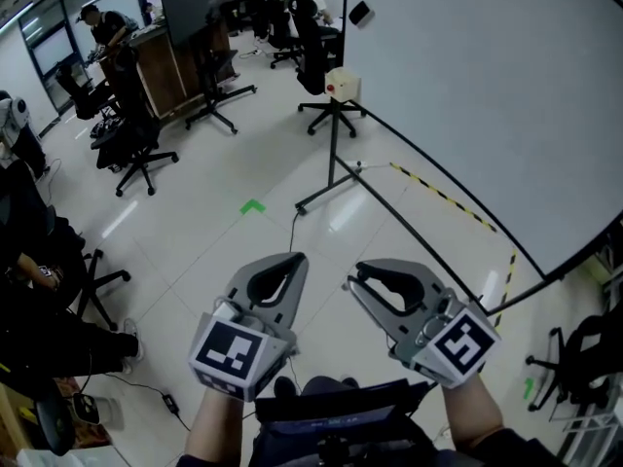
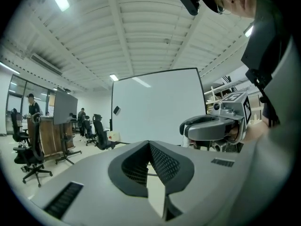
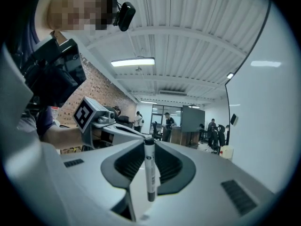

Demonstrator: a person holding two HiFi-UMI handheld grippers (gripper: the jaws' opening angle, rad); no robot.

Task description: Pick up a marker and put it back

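A white marker (image 3: 149, 171) with a dark cap stands upright between the jaws of my right gripper (image 3: 149, 147), which is shut on it. In the head view the right gripper (image 1: 356, 272) is held low in front of me, and the marker itself does not show there. Beside it, my left gripper (image 1: 297, 259) is level with it and a little apart. Its jaws meet at the tip (image 2: 149, 145) with nothing between them. Each gripper shows in the other's view: the right gripper (image 2: 211, 126) and the left gripper (image 3: 106, 121).
A large whiteboard (image 1: 487, 86) on a wheeled stand (image 1: 331, 178) fills the right, with a dark eraser (image 1: 360, 13) on it and a white box (image 1: 342, 84) beside it. Office chairs (image 1: 136, 154) and seated people are at the far left. A cable (image 1: 146, 392) lies on the tiled floor.
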